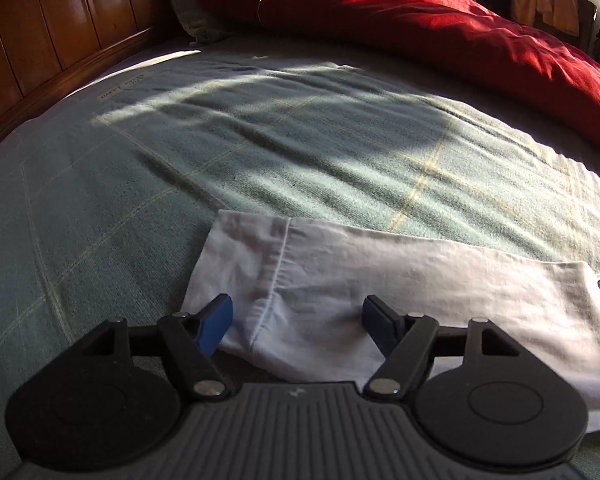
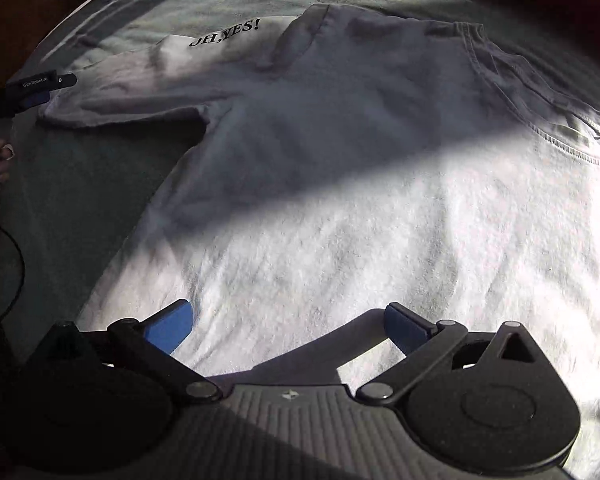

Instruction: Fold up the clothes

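One white T-shirt (image 2: 340, 200) flat, collar toward right, sleeve seemingly leftward.

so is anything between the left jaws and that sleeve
Nothing visible. The left gripper stands open directly over the white t-shirt's sleeve, whose cuff lies flat on the green bedspread. The red quilt lies well beyond it.

White T-shirt (image 2: 340, 208), black lettering, ahead of blue-padded black right gripper (image 2: 288, 326). Grey-green bedsheet (image 1: 260, 140), pale yellow grid lines. Red duvet (image 1: 440, 28) beyond left gripper (image 1: 296, 322).
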A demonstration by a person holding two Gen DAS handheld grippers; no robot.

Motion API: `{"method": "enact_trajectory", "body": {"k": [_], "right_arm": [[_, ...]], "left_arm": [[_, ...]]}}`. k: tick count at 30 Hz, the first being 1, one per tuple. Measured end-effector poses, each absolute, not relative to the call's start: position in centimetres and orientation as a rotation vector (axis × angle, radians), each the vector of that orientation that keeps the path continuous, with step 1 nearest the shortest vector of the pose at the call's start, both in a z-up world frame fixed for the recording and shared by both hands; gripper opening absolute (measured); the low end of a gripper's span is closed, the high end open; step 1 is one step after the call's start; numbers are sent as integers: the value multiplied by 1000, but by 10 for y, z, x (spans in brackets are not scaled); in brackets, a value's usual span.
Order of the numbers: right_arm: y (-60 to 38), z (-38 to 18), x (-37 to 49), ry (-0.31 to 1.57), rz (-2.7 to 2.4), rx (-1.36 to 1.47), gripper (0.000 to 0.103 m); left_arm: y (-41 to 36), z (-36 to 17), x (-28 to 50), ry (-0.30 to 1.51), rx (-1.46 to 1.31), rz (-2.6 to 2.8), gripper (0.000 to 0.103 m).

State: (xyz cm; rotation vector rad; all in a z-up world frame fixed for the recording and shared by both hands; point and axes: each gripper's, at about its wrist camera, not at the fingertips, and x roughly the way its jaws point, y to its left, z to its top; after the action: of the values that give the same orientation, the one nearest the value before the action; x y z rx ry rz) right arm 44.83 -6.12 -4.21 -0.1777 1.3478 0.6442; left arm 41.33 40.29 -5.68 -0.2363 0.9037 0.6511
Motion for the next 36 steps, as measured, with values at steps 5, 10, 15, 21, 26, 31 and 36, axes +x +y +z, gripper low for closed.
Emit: {"method": "enact_trajectory", "body": {"k": [5, 10, 15, 21, 26, 31, 36], "right_arm": [[-53, -50, 440, 1326, 650, -262, 103], [-49, -53, 435, 1300, 652, -313, 103], [-49, -55, 426, 1251, 661, -367, 103], [-55, -55, 409, 1140, 670, -410, 103], [-67, -46, 404, 1098, 665, -357, 103], [-99, -26, 397, 1062, 648, -294, 103], [-144, -13, 379, 1028, 624, -267, 103]], "left_arm": [[396, -34, 396, 785, -385, 634, 70], [337, -43, 411, 817, -229, 457, 71], [298, -65, 411, 900, -80, 425, 74], [251, -20, 425, 845, -91, 307, 71], [173, -18, 449, 847, -87, 30, 73], [133, -52, 456, 965, 62, 107, 76], [129, -37, 436, 1030, 76, 193, 71]]}}
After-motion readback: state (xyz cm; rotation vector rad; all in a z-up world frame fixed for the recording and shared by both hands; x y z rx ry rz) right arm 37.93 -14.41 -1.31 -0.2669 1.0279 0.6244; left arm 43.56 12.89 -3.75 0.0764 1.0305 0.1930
